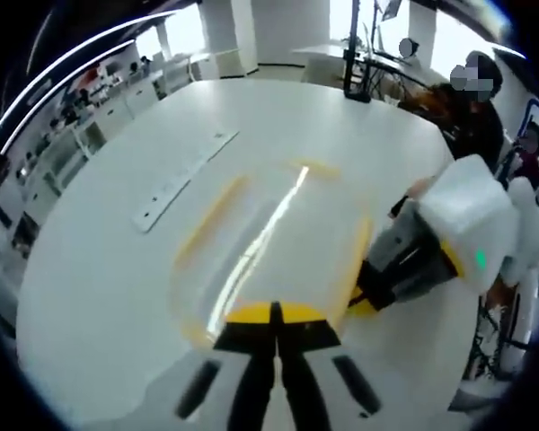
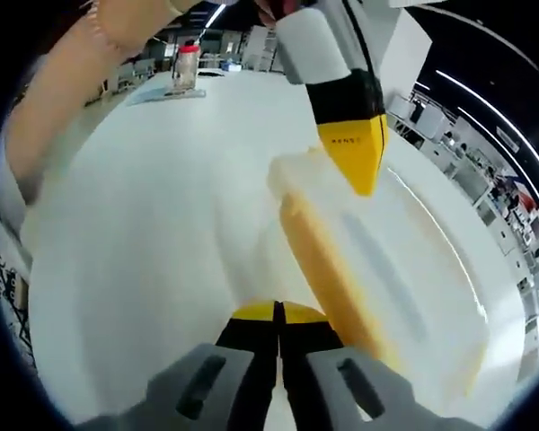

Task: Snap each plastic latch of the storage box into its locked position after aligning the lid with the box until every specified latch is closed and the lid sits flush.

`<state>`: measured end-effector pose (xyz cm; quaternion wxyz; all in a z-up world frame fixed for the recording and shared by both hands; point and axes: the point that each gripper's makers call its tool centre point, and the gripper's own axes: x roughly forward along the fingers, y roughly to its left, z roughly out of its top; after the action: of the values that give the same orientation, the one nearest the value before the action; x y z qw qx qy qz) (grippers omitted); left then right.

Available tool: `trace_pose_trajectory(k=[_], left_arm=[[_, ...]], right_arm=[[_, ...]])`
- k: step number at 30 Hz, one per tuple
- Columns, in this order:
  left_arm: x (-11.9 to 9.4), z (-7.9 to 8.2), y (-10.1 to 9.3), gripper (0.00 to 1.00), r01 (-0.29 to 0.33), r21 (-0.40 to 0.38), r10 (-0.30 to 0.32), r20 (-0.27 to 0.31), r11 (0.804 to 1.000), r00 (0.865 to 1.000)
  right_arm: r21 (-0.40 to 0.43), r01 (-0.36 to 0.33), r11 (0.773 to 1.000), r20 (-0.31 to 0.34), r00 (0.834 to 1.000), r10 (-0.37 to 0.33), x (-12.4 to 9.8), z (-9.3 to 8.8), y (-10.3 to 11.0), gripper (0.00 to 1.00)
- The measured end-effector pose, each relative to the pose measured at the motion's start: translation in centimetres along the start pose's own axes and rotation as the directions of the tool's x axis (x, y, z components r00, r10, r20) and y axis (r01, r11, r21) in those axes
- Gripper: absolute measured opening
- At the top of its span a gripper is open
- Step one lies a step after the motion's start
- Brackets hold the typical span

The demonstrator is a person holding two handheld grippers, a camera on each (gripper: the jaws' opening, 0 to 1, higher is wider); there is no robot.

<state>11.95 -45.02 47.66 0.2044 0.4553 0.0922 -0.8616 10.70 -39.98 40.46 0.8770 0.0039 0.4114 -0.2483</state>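
A clear plastic storage box (image 1: 269,233) with its lid on lies on the white table (image 1: 99,296). Yellow latches run along its left side (image 1: 211,215), its far end (image 1: 319,168) and its right side (image 1: 359,251). My left gripper (image 1: 275,314) is shut, its yellow tips at the box's near end. In the right gripper view it (image 2: 364,184) points down onto the box's (image 2: 404,269) far end. My right gripper (image 2: 277,312) is shut, with its tips just beside the near end of a long yellow latch (image 2: 328,269). In the left gripper view it (image 1: 366,294) touches the right latch.
A long white strip (image 1: 184,175) lies on the table left of the box. A seated person (image 1: 472,108) and a black stand (image 1: 355,63) are at the table's far side. A red-capped bottle (image 2: 187,65) stands far off. A bare forearm (image 2: 72,90) crosses the upper left.
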Motion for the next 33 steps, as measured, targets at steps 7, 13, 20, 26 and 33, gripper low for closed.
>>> trace_pose_trajectory(k=[7, 13, 20, 26, 33], left_arm=[[0.0, 0.1, -0.2, 0.0, 0.018, -0.019, -0.019, -0.034, 1.0, 0.999], [-0.6, 1.2, -1.0, 0.0, 0.048, -0.051, -0.045, 0.051, 0.998, 0.998], [-5.4, 5.6, -2.2, 0.16, -0.041, 0.037, 0.032, 0.225, 0.998, 0.974], [-10.7, 7.8, -2.5, 0.27, -0.156, 0.072, 0.111, 0.424, 0.985, 0.899], [-16.7, 6.1, -2.9, 0.34, -0.262, 0.019, 0.193, 0.627, 0.965, 0.755]], right_arm=[[0.055, -0.064, 0.996, 0.024, 0.998, 0.062, -0.5, 0.4, 0.5, 0.0], [0.022, -0.111, 0.994, 0.153, 0.982, 0.106, -4.3, 3.1, 1.1, 0.0], [0.044, -0.018, 0.999, 0.323, 0.946, 0.003, -9.9, 5.8, -1.9, 0.07], [0.078, 0.083, 0.993, 0.444, 0.889, -0.11, -15.4, 6.7, -4.5, 0.16], [0.124, 0.179, 0.976, 0.532, 0.818, -0.218, -21.1, 5.4, -6.5, 0.21]])
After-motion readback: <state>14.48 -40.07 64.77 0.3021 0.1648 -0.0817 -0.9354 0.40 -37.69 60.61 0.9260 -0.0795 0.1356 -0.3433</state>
